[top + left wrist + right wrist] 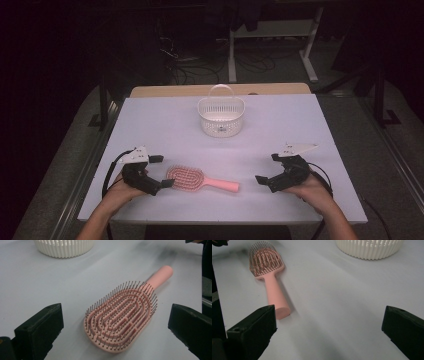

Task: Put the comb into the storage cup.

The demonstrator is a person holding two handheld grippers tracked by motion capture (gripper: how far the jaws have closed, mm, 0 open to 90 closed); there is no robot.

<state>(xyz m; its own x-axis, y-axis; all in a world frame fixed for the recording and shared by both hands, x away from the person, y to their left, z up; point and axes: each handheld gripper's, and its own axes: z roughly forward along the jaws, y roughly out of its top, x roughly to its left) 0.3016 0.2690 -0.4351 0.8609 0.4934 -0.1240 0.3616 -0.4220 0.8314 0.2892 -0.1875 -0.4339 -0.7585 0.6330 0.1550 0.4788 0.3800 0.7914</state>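
A pink hairbrush (pixel 200 180) lies flat on the white table (pixel 160 125), bristles up, with its handle pointing right. My left gripper (pixel 162 171) stands open at the brush's head end. In the left gripper view the bristled head (pixel 120 317) lies just ahead of and between the wide jaws of my left gripper (pixel 116 312), and neither pad touches it. My right gripper (pixel 267 168) rests open on the table to the right of the handle tip, a short gap away. In the right gripper view my right gripper (pixel 329 315) has nothing between its jaws, and the brush handle (pixel 275 297) ends beside one of them.
A white slatted basket (pixel 221 120) with an upright handle stands at the table's far middle, with its wall seen in the left gripper view (pixel 65 247) and the right gripper view (pixel 369 248). Bare tabletop lies between it and the brush. Dark floor, cables and desk legs lie beyond the far edge.
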